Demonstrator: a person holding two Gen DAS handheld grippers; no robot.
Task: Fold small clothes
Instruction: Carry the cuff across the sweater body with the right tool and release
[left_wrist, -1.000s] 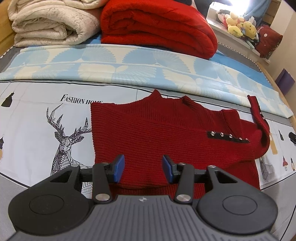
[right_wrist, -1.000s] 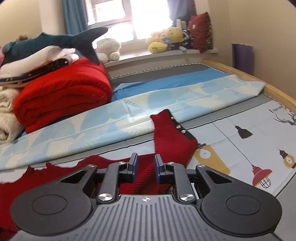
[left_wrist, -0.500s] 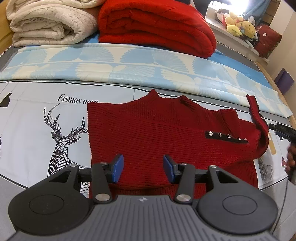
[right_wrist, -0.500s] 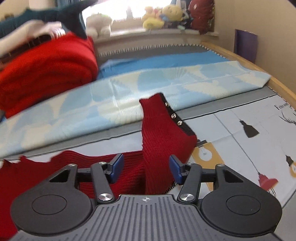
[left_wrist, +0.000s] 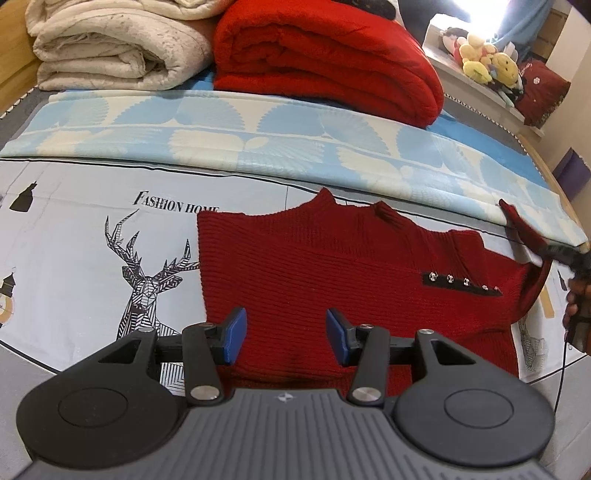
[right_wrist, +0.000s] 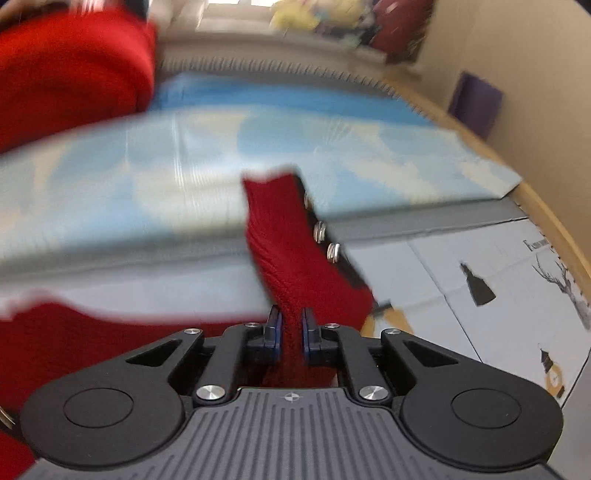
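A dark red knit sweater (left_wrist: 332, 266) lies flat on the printed bedsheet (left_wrist: 92, 229), one sleeve folded across its body with a black studded strip (left_wrist: 461, 282). My left gripper (left_wrist: 284, 334) is open above the sweater's lower hem, with nothing between its blue pads. The other sleeve (right_wrist: 284, 236) stands up at the right, its cuff with metal studs (right_wrist: 319, 230) on top. My right gripper (right_wrist: 291, 328) is closing, and its pads press on that sleeve low down. In the left wrist view the right gripper (left_wrist: 557, 253) and a hand (left_wrist: 576, 295) show at the right edge.
At the back lie a folded red blanket (left_wrist: 325, 55), a cream quilt (left_wrist: 110, 48) and a blue-and-cream patterned sheet (left_wrist: 258, 136). Plush toys (left_wrist: 484, 62) sit on the sill. The wooden bed edge (right_wrist: 546, 206) curves along the right.
The right gripper opened wide, moved in around the upright sleeve and closed on it. The left gripper stayed where it was, still open.
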